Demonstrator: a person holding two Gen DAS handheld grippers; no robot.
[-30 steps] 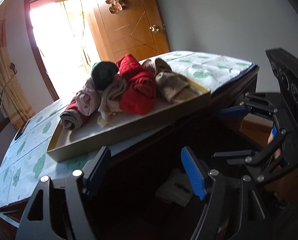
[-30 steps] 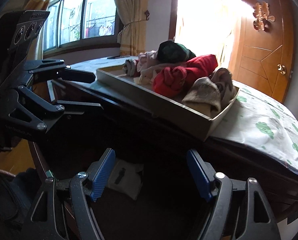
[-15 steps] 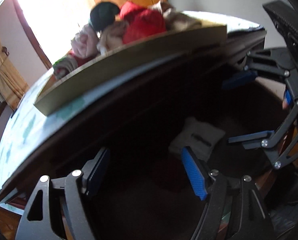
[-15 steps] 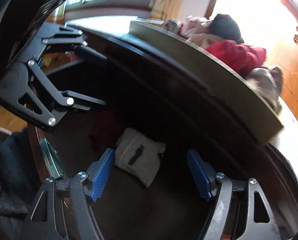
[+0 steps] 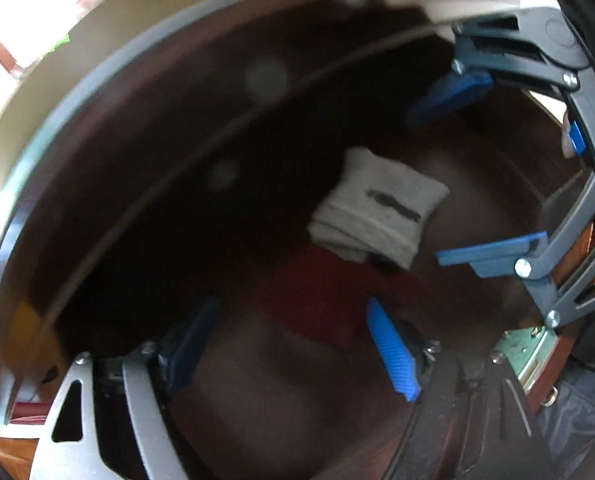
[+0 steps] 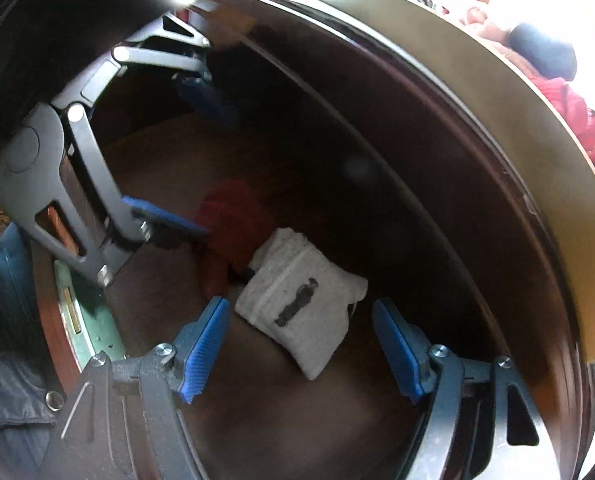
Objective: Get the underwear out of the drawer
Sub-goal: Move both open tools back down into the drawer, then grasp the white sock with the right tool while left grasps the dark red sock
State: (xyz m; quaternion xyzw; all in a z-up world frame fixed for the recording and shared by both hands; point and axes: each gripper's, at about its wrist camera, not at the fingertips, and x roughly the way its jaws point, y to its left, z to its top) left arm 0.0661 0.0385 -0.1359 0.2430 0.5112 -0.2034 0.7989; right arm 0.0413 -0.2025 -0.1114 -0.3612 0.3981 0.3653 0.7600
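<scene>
Left hand-held gripper [image 5: 293, 348]: hanging over the open drawer [image 5: 257, 420], jaws opening, nothing between them.
Right hand-held gripper [image 6: 301, 344]: pointing down into the drawer, jaws standing wide, gripping nothing.
Grey underwear [image 6: 303, 308]: lying folded on the drawer floor, just ahead of the right hand-held gripper and partly between its pads; well ahead and right of the left one.
Long axis: running diagonally across the right jaw gap, probably calling for a slight roll.
Red underwear [image 6: 229, 220]: lying beside the grey piece, touching it, nearer the left hand-held gripper.
Nearer hand: looking like the right.
Tray of clothes [image 6: 497, 92]: sitting on the counter above.
</scene>
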